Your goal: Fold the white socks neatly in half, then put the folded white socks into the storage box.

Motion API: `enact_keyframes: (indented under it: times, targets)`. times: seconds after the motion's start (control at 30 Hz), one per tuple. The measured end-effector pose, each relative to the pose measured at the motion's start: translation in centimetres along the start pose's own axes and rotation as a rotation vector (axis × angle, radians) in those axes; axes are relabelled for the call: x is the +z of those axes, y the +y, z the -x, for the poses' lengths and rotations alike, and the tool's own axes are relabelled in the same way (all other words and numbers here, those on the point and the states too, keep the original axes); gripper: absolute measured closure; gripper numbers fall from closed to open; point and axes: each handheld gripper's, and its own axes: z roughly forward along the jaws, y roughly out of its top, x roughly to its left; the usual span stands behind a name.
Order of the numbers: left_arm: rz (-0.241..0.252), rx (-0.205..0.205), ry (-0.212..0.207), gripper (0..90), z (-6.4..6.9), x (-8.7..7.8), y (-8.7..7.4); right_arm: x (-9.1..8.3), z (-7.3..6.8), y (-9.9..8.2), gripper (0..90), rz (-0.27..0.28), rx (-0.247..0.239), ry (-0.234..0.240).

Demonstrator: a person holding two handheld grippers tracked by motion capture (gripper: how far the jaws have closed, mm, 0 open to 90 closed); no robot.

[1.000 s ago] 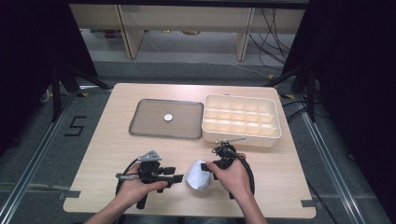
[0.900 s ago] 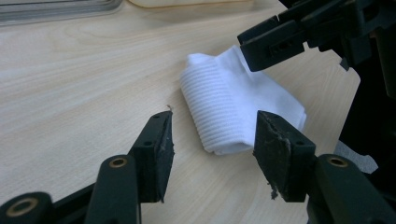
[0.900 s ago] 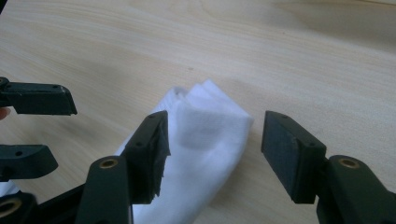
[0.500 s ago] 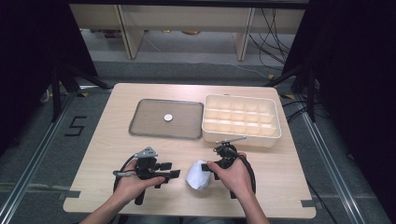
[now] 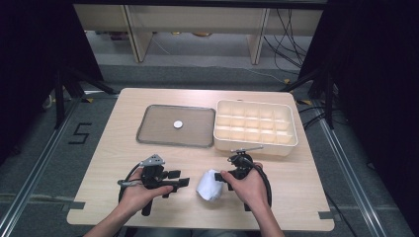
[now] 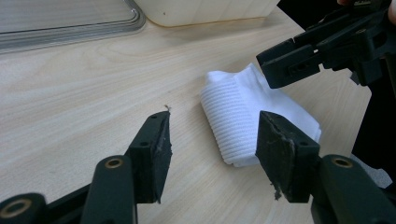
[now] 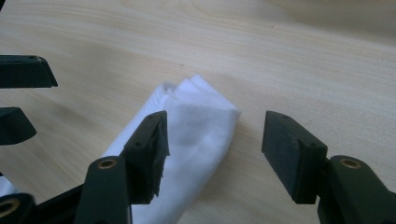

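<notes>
While both hands rest low on the near edge of the pale wooden table [image 5: 123, 128], a folded white cloth [image 5: 209, 185] lies flat on the bare wood between the two grippers. The left gripper [image 5: 180, 181] points across toward it with its jaws spread wide; they have just been opening, and nothing sits between the pads, the cloth lying just beyond them in the left gripper view. The right gripper [image 5: 221, 178] meets the cloth from the other side, its jaws also standing wide apart; in the right gripper view one pad hangs over the cloth's folded end while the other stands clear over bare wood, so the cloth is not clamped.

Farther back on the table, a shallow grey tray [image 5: 153, 131] holds a small white disc [image 5: 178, 124] near its middle. Just beside it to the right stands a cream plastic box [image 5: 257, 144] split into many small compartments.

Grey floor surrounds the table, with a "5" marked in black tape [image 5: 79, 133] to the left, black stand legs on both sides, cables trailing at the right, and pale low shelving [image 5: 197, 19] along the far wall.
</notes>
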Motion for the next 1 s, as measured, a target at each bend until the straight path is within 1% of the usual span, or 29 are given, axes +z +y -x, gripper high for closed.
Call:
enact_keyframes:
  times: [0.07,0.1,0.13,0.17,0.23,0.3,0.33,0.37,0.4,0.43,0.47,0.5,0.53,0.57,0.63,0.67,0.7,0.73,0.77,0.8,0.83,0.87,0.9,0.93,0.97,1.0]
  targets:
    - [-0.001,0.001,0.0,44.2,0.0,-0.05,0.03,0.04,0.08,-0.05,41.7,0.0,-0.014,0.009]
    - [0.0,0.0,0.001,44.2,-0.04,-0.06,0.03,0.09,0.12,-0.04,41.8,0.002,-0.022,0.002]
    - [0.0,0.004,0.005,44.1,-0.09,-0.07,0.04,0.06,-0.02,0.03,41.8,-0.003,-0.001,-0.003]
    - [-0.001,0.008,0.009,44.1,-0.11,-0.06,0.03,0.06,-0.11,0.1,41.8,-0.007,0.009,-0.008]
    - [-0.005,0.009,0.012,44.0,-0.02,-0.06,0.02,0.04,-0.13,0.14,41.7,-0.006,0.003,-0.01]
    - [0.004,0.015,0.011,43.9,-0.01,0.01,-0.07,-0.03,-0.28,0.21,41.5,-0.009,0.013,-0.013]
    - [0.002,0.017,0.021,43.7,0.02,-0.03,-0.08,-0.07,-0.27,0.2,41.3,-0.006,0.004,-0.019]
    - [0.001,0.027,0.021,43.4,-0.06,-0.02,-0.1,-0.07,-0.29,0.23,41.2,-0.019,0.012,-0.012]
    - [0.002,0.032,0.024,43.4,-0.09,-0.01,-0.12,-0.05,-0.3,0.26,41.2,-0.02,0.012,-0.012]
    - [0.005,0.037,0.033,43.3,-0.15,0.01,-0.16,-0.09,-0.46,0.26,41.1,-0.028,0.03,-0.006]
    - [0.009,0.039,0.041,43.3,-0.18,0.04,-0.2,-0.02,-0.04,0.25,40.9,-0.005,-0.025,-0.013]
    - [0.011,0.044,0.047,43.2,-0.23,0.06,-0.25,0.15,-0.04,0.24,40.9,-0.013,-0.022,-0.008]
    - [0.015,0.048,0.058,43.1,-0.25,0.09,-0.3,0.15,-0.27,0.31,40.9,-0.029,0.011,-0.014]
    - [0.016,0.057,0.066,43.0,-0.31,0.08,-0.36,0.21,-0.14,0.28,40.9,-0.019,-0.01,-0.02]
    - [0.016,0.059,0.077,43.0,-0.32,0.03,-0.42,0.31,-0.21,0.22,40.8,-0.032,0.001,-0.005]
    - [0.019,0.061,0.074,43.0,-0.36,0.03,-0.42,0.36,-0.1,0.22,40.7,-0.027,-0.016,-0.008]
    - [0.023,0.064,0.07,42.9,-0.4,0.05,-0.42,0.39,-0.13,0.2,40.7,-0.036,-0.004,-0.013]
    - [0.024,0.07,0.073,42.9,-0.4,0.04,-0.4,0.44,-0.06,0.19,40.6,-0.031,-0.012,-0.014]
    - [0.024,0.074,0.074,42.9,-0.4,0.02,-0.38,0.38,-0.33,0.2,40.6,-0.041,0.027,-0.008]
    - [0.024,0.077,0.085,42.9,-0.35,-0.04,-0.35,0.39,-0.2,0.21,40.6,-0.036,0.014,-0.005]
    - [0.024,0.082,0.084,42.9,-0.35,-0.1,-0.32,0.28,-0.08,0.2,40.6,-0.043,0.001,0.001]
    - [0.028,0.085,0.081,42.9,-0.33,-0.13,-0.31,0.24,-0.06,0.19,40.5,-0.044,-0.001,0.002]
    - [0.03,0.091,0.088,42.8,-0.28,-0.22,-0.32,0.22,-0.13,0.21,40.6,-0.046,0.006,0.0]
    - [0.033,0.092,0.091,42.8,-0.24,-0.24,-0.36,0.17,-0.3,0.28,40.6,-0.05,0.027,0.002]
    - [0.035,0.094,0.087,42.7,-0.26,-0.24,-0.41,0.11,-0.31,0.3,40.6,-0.047,0.023,0.006]
    - [0.037,0.101,0.088,42.7,-0.26,-0.25,-0.47,0.14,-0.24,0.35,40.6,-0.035,0.013,-0.025]
